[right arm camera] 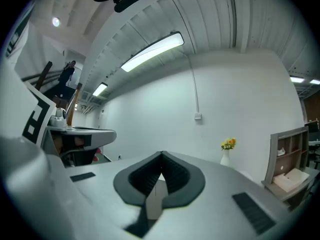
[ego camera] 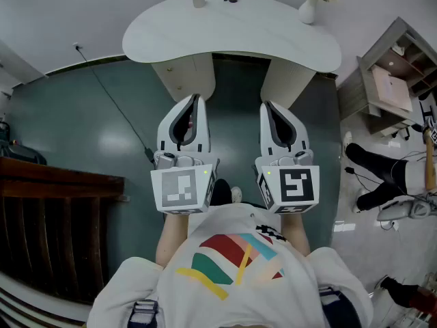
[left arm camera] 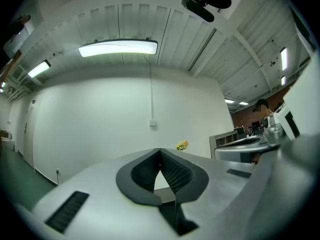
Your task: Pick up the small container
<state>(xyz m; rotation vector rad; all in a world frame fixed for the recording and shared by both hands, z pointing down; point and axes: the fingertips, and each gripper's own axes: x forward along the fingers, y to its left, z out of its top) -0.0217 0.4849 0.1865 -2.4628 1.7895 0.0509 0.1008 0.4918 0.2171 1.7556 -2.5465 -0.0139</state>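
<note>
Small container point(ego camera: 199, 0): we take it to be the pale pot on the white table's point(ego camera: 273, 36) far rim, 12 o'clock from both grippers and well apart; it's too small to confirm. Likely light and rigid, so we'd pinch gently across its sides. Jaws of left gripper point(ego camera: 196, 100) and right gripper point(ego camera: 266, 106) are pressed together with nothing between. No readable writing.

The table point(ego camera: 232, 33) is smooth, matt white and the floor point(ego camera: 82, 128) glossy. The left furniture point(ego camera: 54, 183) is dark wood. The left gripper point(ego camera: 196, 98) and right gripper point(ego camera: 265, 105) are smooth white plastic with ribbed matt black pads point(left arm camera: 175, 174).
</note>
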